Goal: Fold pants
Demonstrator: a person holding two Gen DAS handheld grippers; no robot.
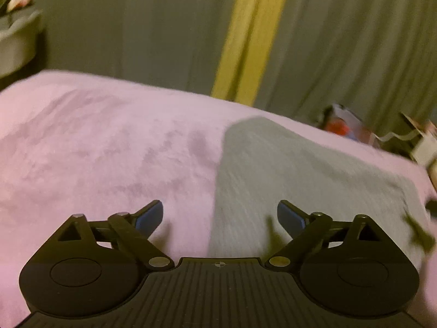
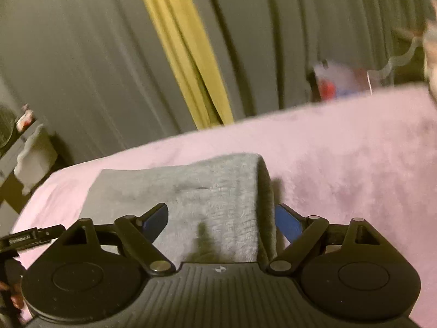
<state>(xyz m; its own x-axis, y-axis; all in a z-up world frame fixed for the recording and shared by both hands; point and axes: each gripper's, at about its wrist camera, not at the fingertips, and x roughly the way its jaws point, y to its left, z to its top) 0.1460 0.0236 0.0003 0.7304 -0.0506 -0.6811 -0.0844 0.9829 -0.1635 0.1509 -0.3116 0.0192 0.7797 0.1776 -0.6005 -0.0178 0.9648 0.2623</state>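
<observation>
Grey pants lie folded into a flat strip on a pink blanket. In the left wrist view my left gripper hovers above the pants' left edge, open, with nothing between its blue pads. The right wrist view shows the same grey pants with a thick folded edge on their right side. My right gripper hangs above that end, open and holding nothing, its right pad just past the folded edge.
Grey curtains with a yellow strip hang behind the bed. Blurred clutter sits past the bed's far right corner. A shelf with a white cloth stands at the left. Part of the other gripper shows at the left edge.
</observation>
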